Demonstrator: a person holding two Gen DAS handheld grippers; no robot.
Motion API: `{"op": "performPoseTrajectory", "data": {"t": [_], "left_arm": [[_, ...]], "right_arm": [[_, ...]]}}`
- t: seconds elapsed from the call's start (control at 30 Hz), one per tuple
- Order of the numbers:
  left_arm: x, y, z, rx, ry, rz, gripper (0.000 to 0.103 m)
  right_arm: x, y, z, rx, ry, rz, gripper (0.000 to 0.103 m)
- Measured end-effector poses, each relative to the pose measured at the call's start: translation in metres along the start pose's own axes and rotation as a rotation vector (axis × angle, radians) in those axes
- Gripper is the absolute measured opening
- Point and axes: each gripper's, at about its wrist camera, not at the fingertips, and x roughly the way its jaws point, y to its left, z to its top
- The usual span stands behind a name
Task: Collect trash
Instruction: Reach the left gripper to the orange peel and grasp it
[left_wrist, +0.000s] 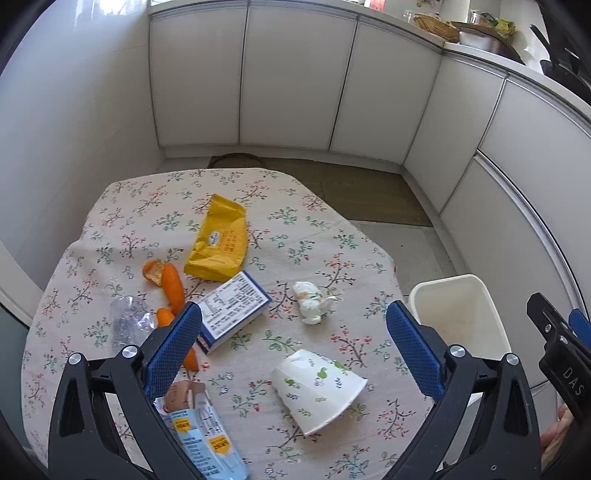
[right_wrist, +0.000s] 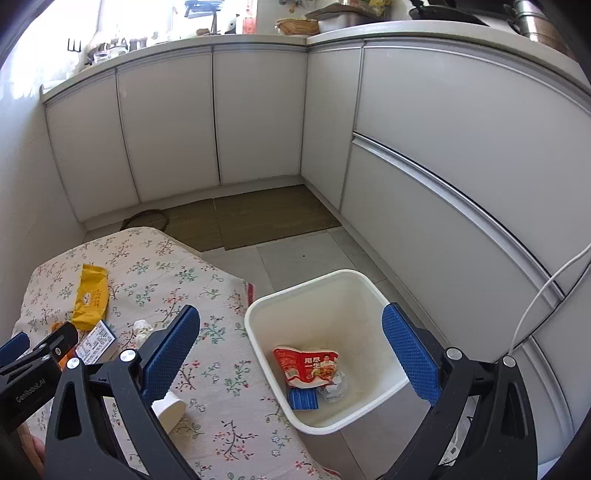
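Table with floral cloth carries: yellow snack bag, orange peel pieces, blue-white carton, crumpled tissue, clear plastic wrapper, tipped paper cup, light-blue pouch. White bin stands on the tiled floor just beside the table, near a brown mat.

Showing "DAS" in pale letters on the black gripper body at three o'clock of the left wrist view. Showing "GenRobot.AI" on the black gripper body at nine o'clock of the right wrist view. Carrying Chinese characters "用尽一生" on the red packet lying inside the white bin. Print on the blue-and-white box, yellow packet and pale blue wrapper staying too small to read.
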Motion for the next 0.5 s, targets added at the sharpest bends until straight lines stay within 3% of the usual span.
{"op": "performPoseTrajectory", "data": {"t": [0.37,0.43,0.5], "left_arm": [[0.016,0.088,-0.005,-0.114,0.120,0.093,0.096],[0.022,0.103,-0.004,-0.138,0.138,0.071,0.096],[0.028,0.115,-0.002,-0.167,0.157,-0.003,0.096]], "right_arm": [[0.004,0.057,-0.004,-0.049,0.035,0.092,0.096],[0.006,0.067,-0.006,-0.055,0.046,0.109,0.096],[0.008,0.075,-0.007,-0.058,0.056,0.123,0.096]]}}
